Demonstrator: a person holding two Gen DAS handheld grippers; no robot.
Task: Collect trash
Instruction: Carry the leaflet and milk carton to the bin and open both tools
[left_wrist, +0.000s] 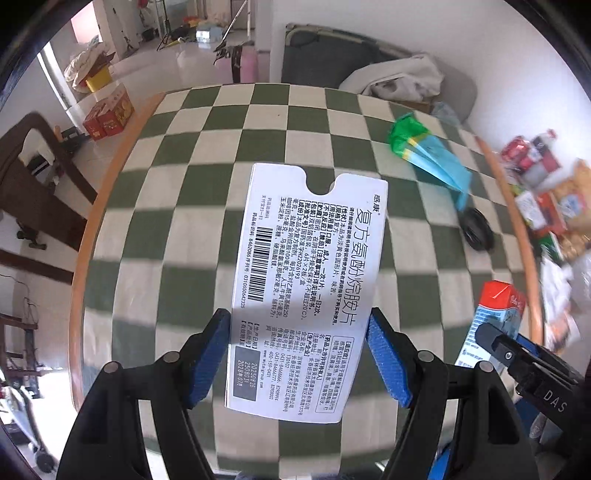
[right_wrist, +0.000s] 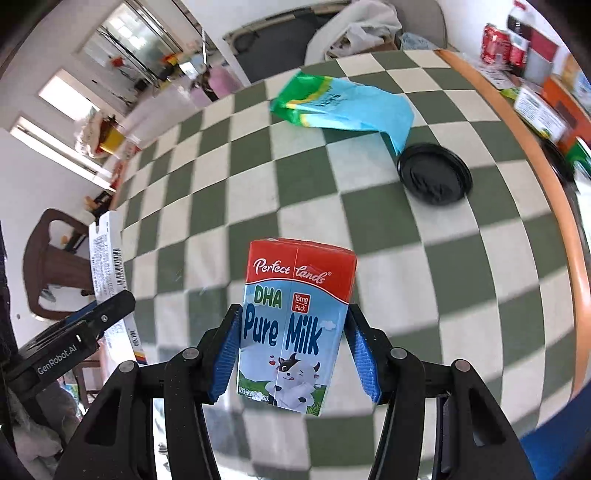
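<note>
**Both grippers loaded above the checkered table**

Left gripper (left_wrist: 299, 354) has its blue pads pressed against the sides of a white medicine box (left_wrist: 306, 288), held off the green-and-white checkered table (left_wrist: 192, 147). The right gripper (right_wrist: 291, 354) is clamped on a Pure Milk carton (right_wrist: 295, 325), upright and lifted. Farther back on the table lies a blue-green plastic bag (right_wrist: 343, 105). Just beside it sits a black lid (right_wrist: 436, 179).

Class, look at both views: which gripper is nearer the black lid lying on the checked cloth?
Right. The right gripper is just short of the black lid; the left gripper sits farther leftward.
</note>
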